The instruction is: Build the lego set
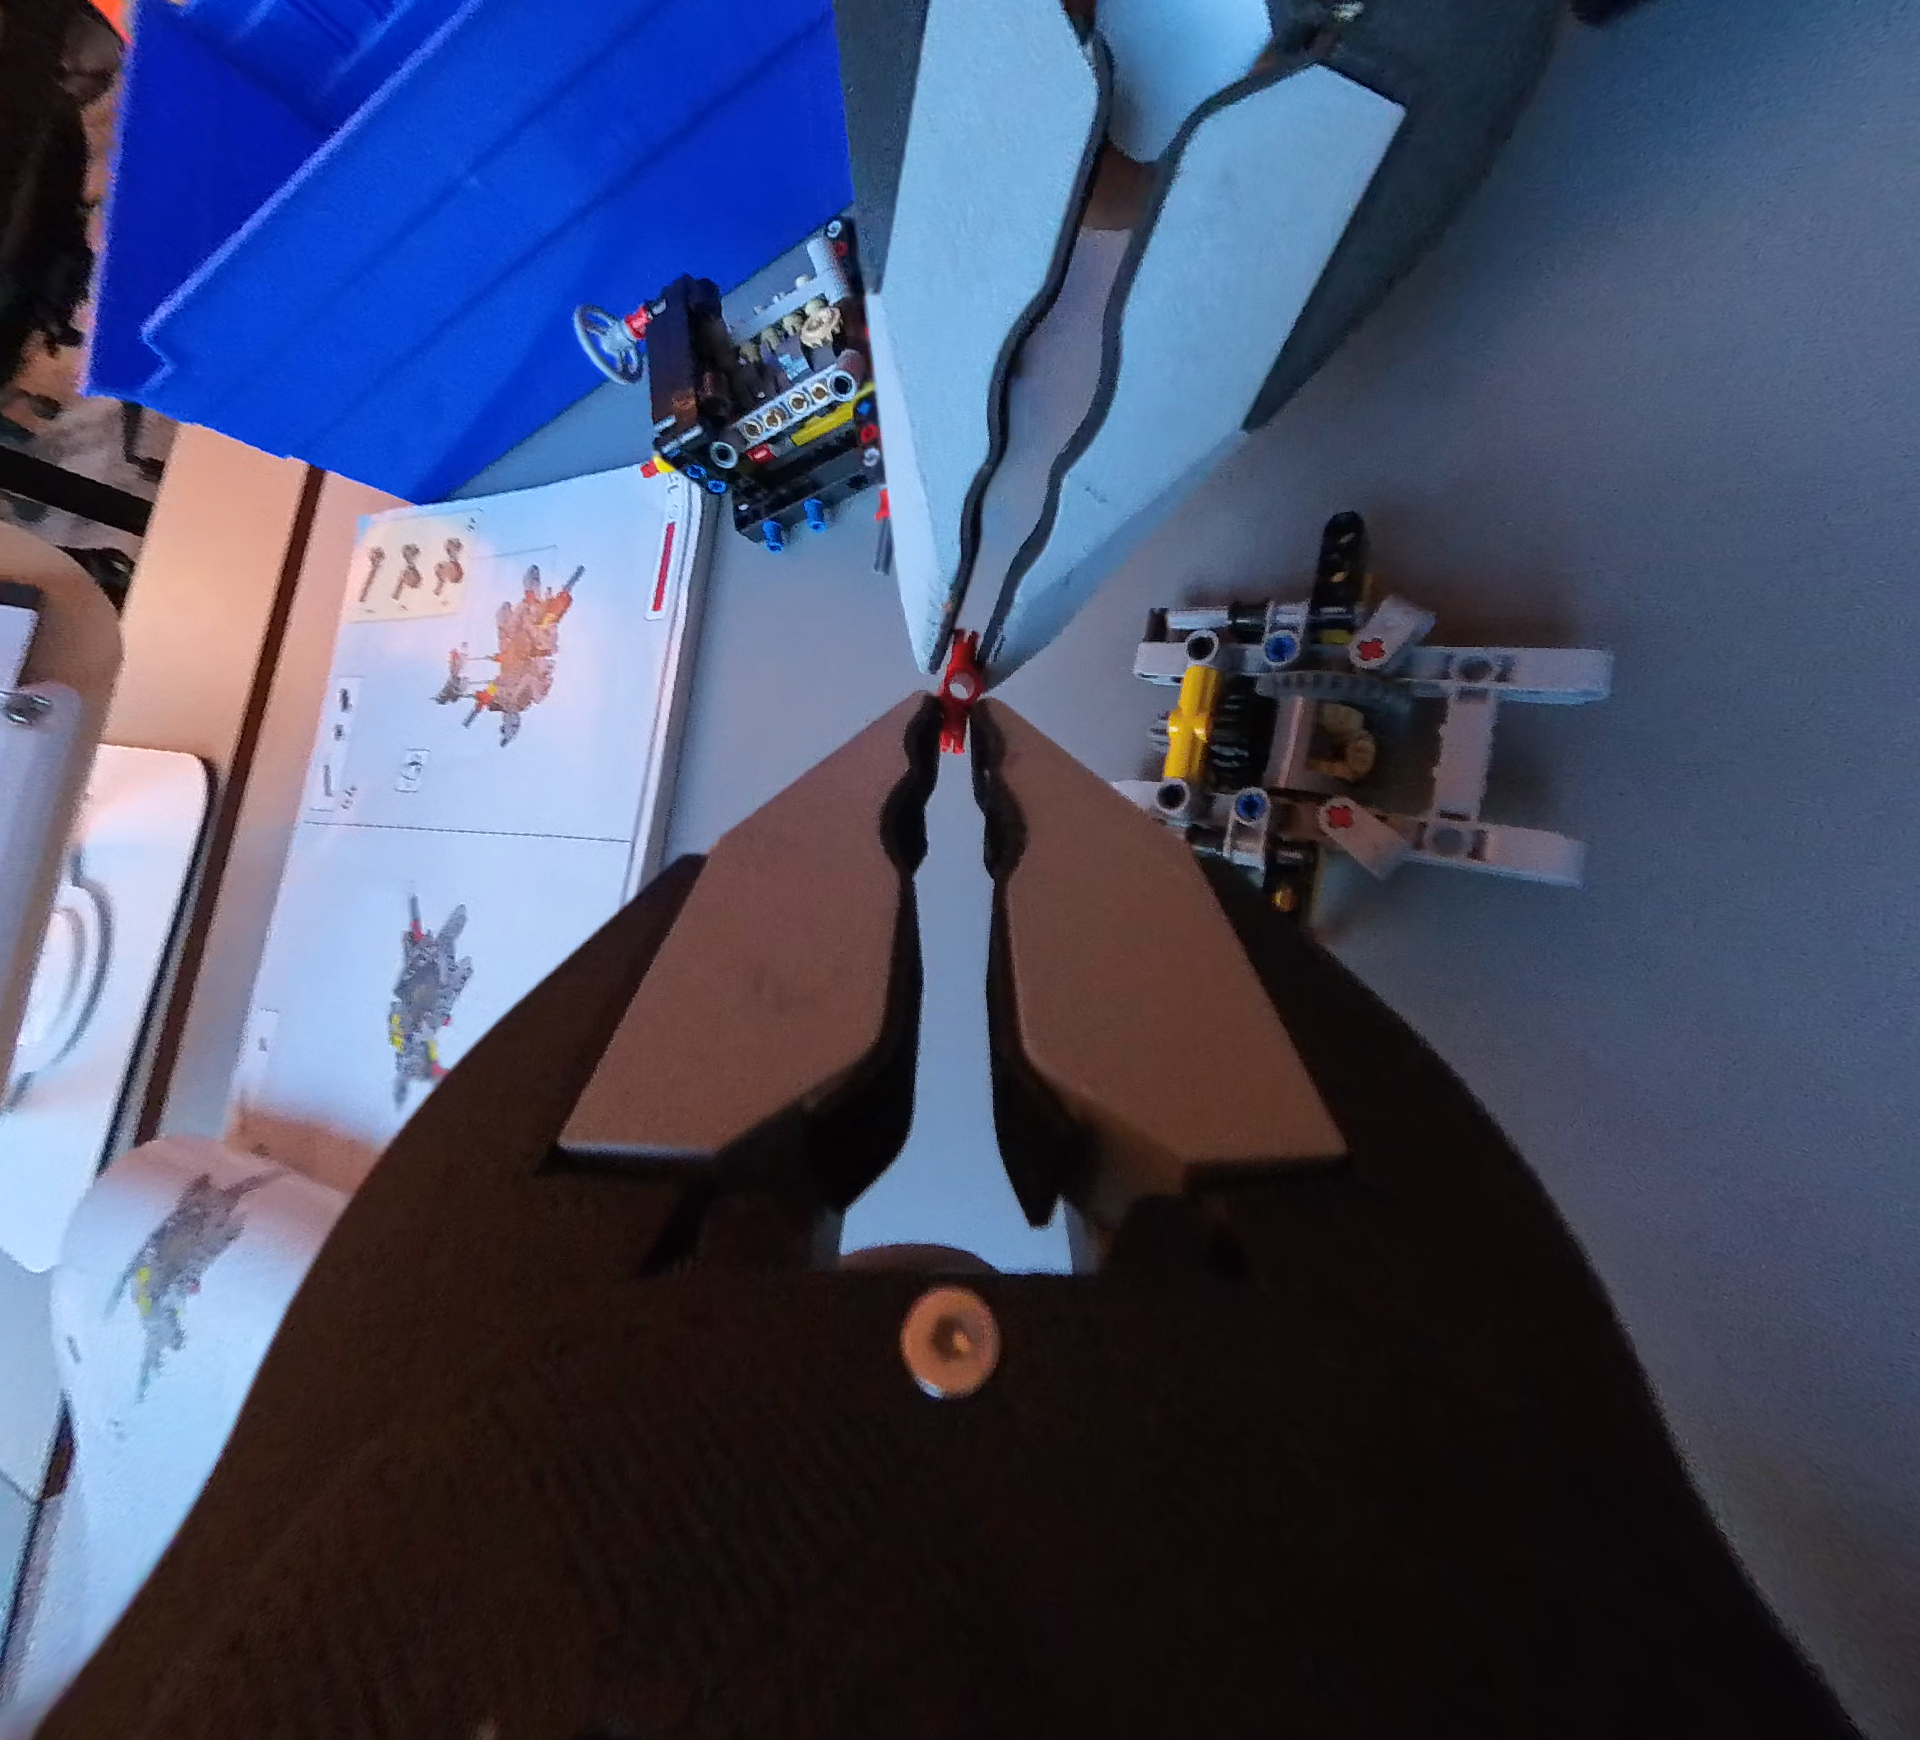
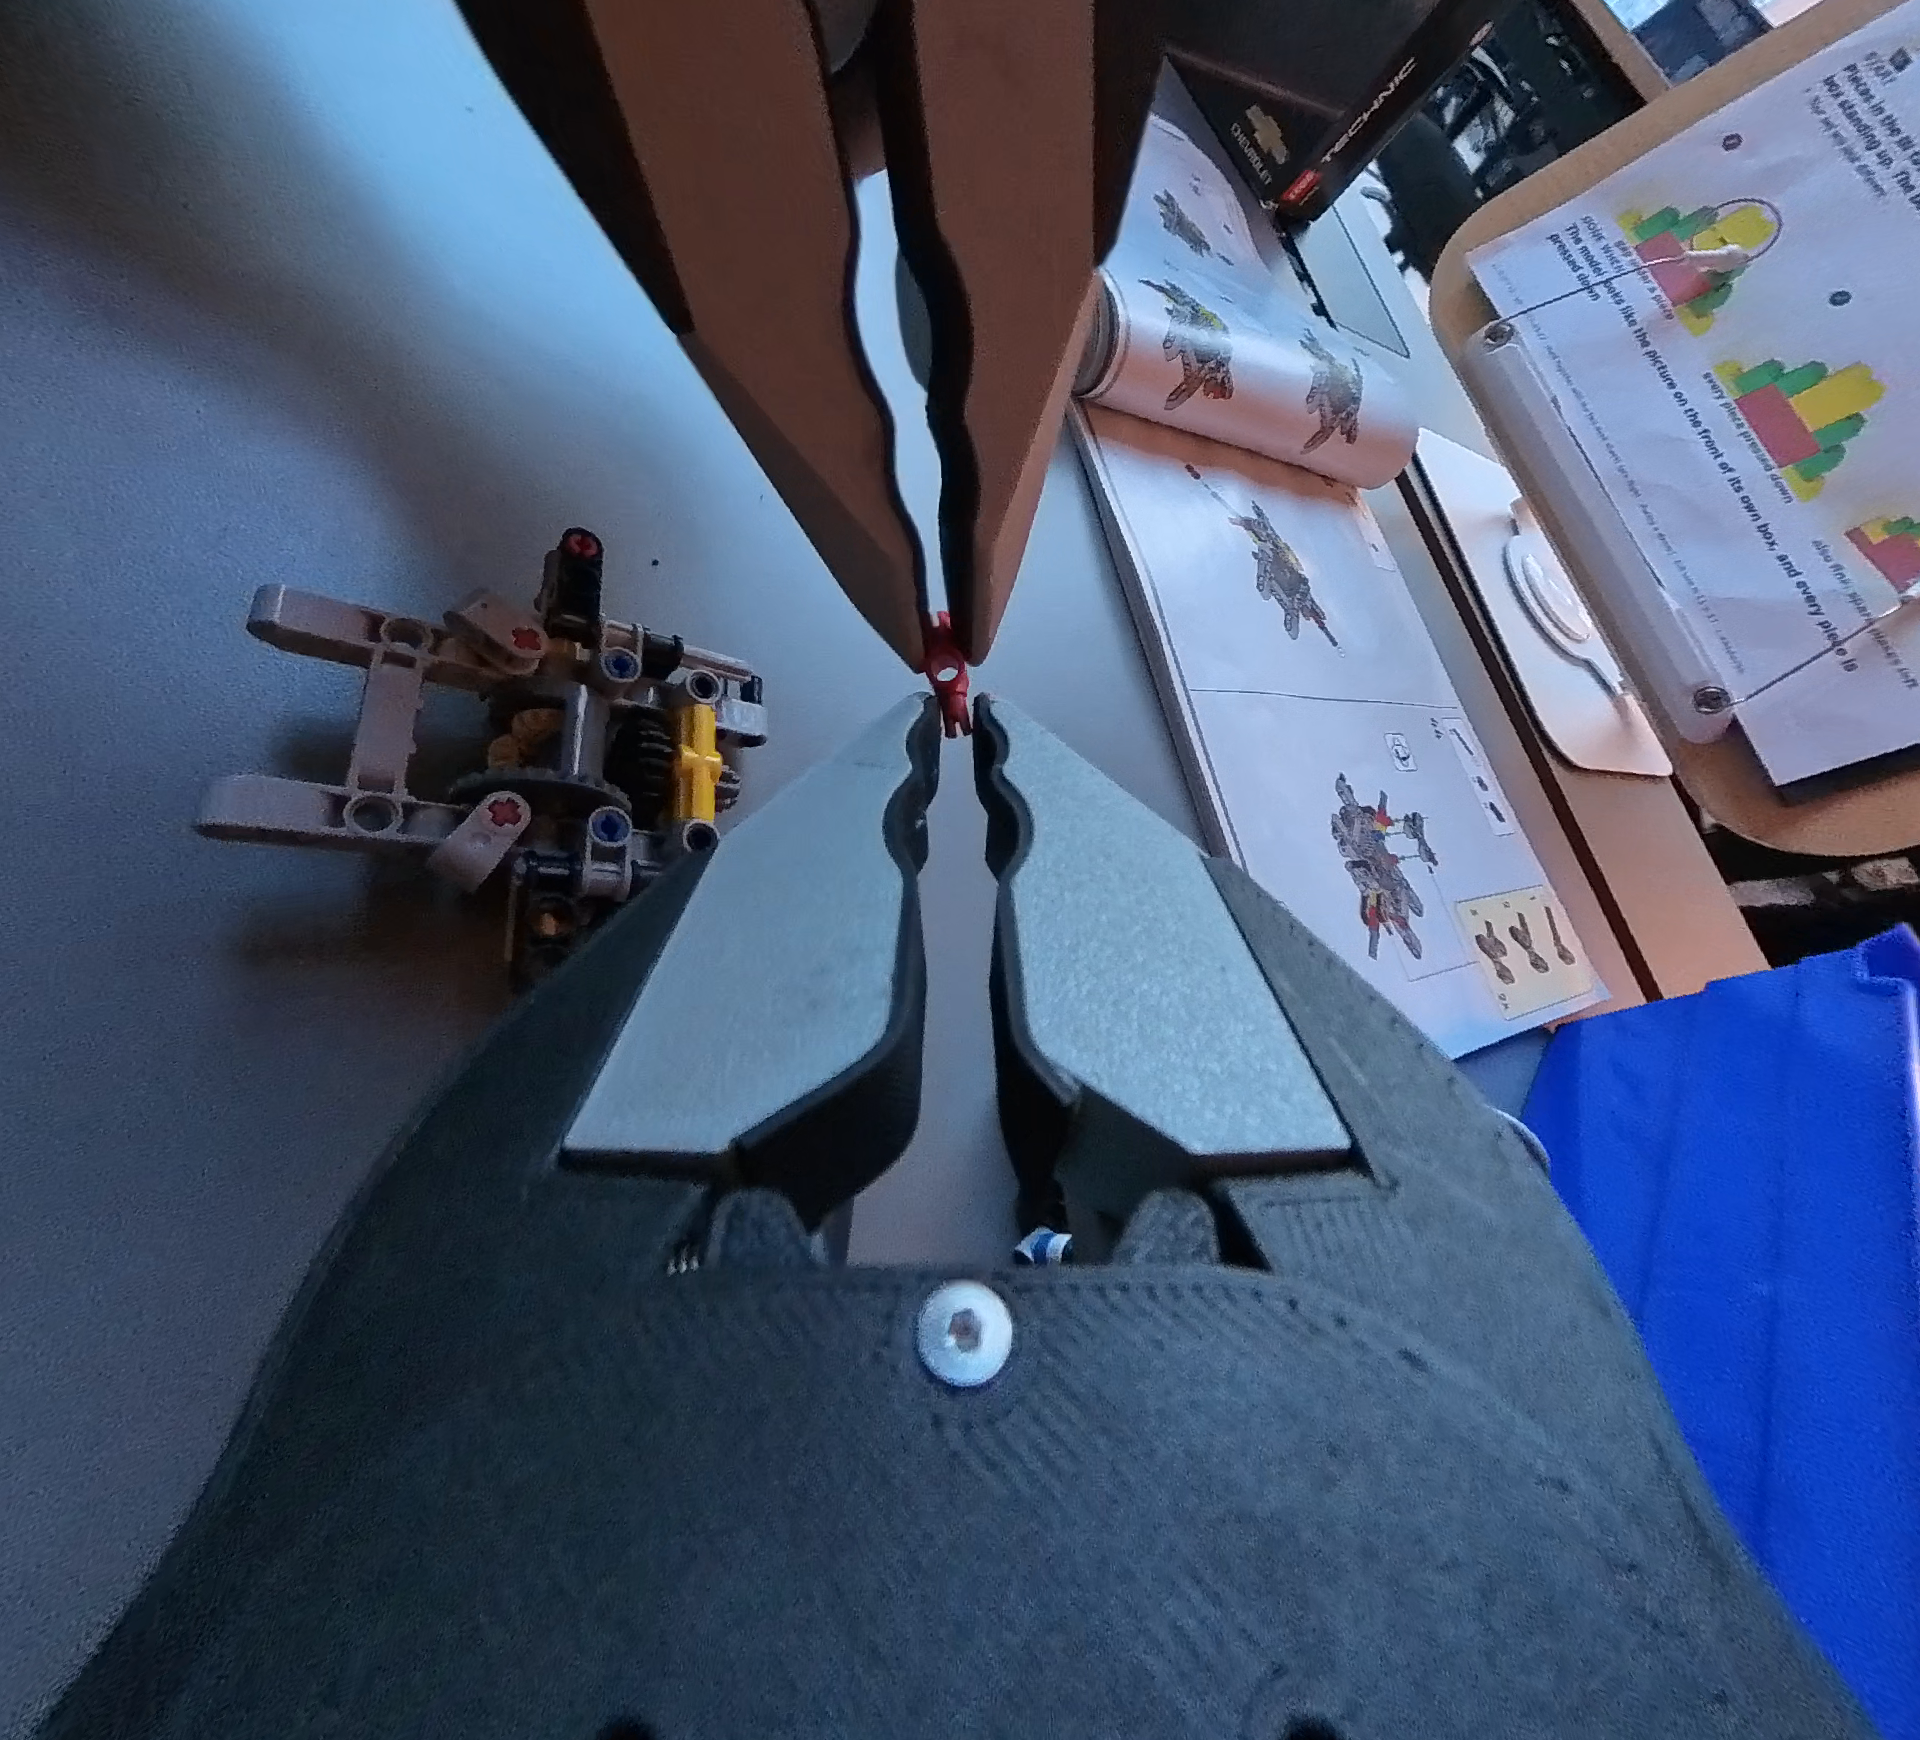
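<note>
Both grippers meet tip to tip above the table (image 1: 1662,340) — left gripper (image 1: 951,724) and right gripper (image 2: 951,724) each pinch one end of a red pin (image 1: 957,688). Grey model (image 1: 1351,734) nearby, booklet (image 1: 488,651) beside — a shared hold.

Dim, bluish light — soft blur, fisheye-warped edges

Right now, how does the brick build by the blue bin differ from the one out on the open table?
The bin-side build, beside the blue bin, is mostly black with a grey steering wheel; the open-table build is mostly light grey, with a yellow piece. Both carry blue pins.
</note>
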